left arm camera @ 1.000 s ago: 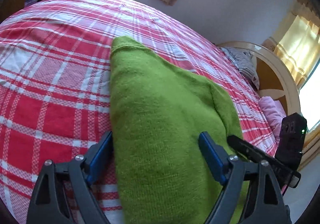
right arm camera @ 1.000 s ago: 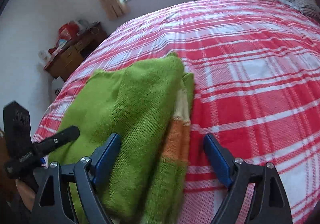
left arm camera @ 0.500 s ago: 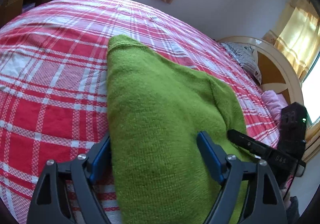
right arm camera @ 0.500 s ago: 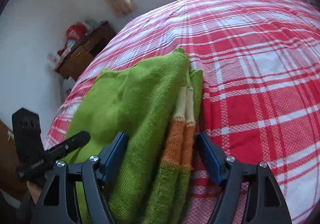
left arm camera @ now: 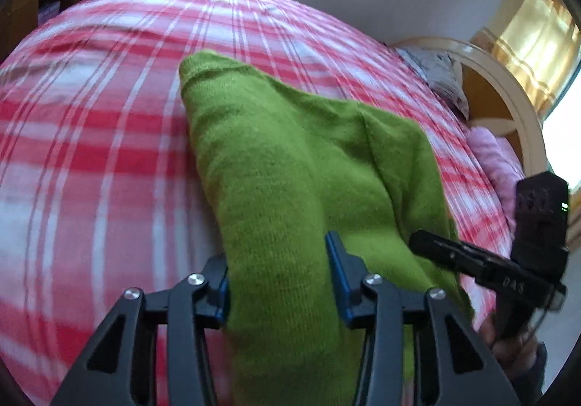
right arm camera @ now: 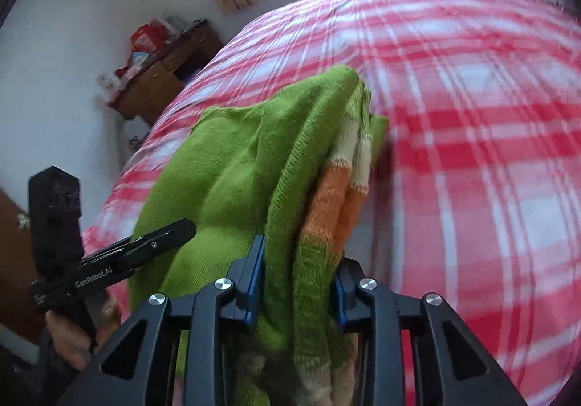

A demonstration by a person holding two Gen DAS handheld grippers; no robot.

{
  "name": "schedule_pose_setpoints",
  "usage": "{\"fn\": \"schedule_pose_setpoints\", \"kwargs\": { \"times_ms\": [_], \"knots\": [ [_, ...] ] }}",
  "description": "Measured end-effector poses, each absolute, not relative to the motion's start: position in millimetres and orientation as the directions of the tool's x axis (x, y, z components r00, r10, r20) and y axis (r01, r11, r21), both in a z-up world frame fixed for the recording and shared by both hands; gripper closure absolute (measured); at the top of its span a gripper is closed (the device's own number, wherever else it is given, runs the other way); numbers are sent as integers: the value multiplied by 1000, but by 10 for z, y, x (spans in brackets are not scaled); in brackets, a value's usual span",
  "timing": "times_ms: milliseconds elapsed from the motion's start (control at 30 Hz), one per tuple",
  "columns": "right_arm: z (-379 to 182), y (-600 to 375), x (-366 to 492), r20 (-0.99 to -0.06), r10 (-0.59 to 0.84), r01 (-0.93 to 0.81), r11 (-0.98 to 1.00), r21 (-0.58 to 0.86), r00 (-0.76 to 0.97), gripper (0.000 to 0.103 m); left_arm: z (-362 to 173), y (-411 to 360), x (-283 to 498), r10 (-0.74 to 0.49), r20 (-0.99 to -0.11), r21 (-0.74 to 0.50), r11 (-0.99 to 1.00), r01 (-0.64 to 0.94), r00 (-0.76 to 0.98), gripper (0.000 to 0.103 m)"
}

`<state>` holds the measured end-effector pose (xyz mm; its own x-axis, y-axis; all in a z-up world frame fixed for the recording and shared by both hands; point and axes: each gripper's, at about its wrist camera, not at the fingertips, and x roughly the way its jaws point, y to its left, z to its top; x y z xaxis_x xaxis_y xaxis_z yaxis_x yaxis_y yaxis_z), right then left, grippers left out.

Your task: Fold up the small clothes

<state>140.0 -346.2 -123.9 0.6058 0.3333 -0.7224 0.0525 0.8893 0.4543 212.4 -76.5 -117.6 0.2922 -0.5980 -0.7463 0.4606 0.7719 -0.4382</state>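
Note:
A folded green knit sweater with orange and cream striped cuffs lies on the red plaid bed. My left gripper is shut on the sweater's near left edge, with thick folded cloth between its blue pads. My right gripper is shut on the near right edge, with the striped part pinched between its pads. The near end of the sweater is raised off the bed; the far end rests on it. Each gripper shows in the other's view, to the side.
A wooden dresser with clutter stands by the wall past the bed's far corner. A rounded headboard, a grey pillow and pink bedding are at the right. Windows with curtains are behind.
Both grippers have closed from open onto the near edge of the sweater. The near end has lifted and bunched between them.

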Motion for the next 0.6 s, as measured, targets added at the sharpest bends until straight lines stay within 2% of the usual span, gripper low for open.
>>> {"fn": "schedule_pose_setpoints", "kwargs": {
  "times_ms": [133,233,300,333,400,433,467,600],
  "knots": [
    [-1263,-3288,848,-701,411,-1,863,506,583,71,-1118,-465,1698,-600,-758,-442,761,475,256,58],
    [-1292,-3218,644,-683,422,-6,853,522,596,71,-1086,-336,1555,-591,-756,-425,771,474,283,52],
    [-1278,-3181,600,-689,367,8,879,476,625,71,-1085,-333,1582,-583,-751,-408,780,475,312,39],
    [-1280,-3177,611,-696,336,27,890,454,634,69,-1100,-345,1625,-576,-753,-404,787,466,320,36],
    [-1285,-3187,659,-711,289,73,899,431,641,56,-1139,-384,1759,-589,-741,-426,783,452,322,34],
    [-1276,-3221,690,-705,263,107,895,433,658,44,-1165,-423,1825,-602,-734,-442,775,452,314,34],
    [-1261,-3260,709,-694,253,121,889,442,674,37,-1212,-477,1924,-615,-731,-457,763,457,295,32],
    [-1346,-3397,933,-641,342,102,828,551,687,33,-1337,-565,2080,-659,-702,-512,731,451,269,21]
  ]
}}
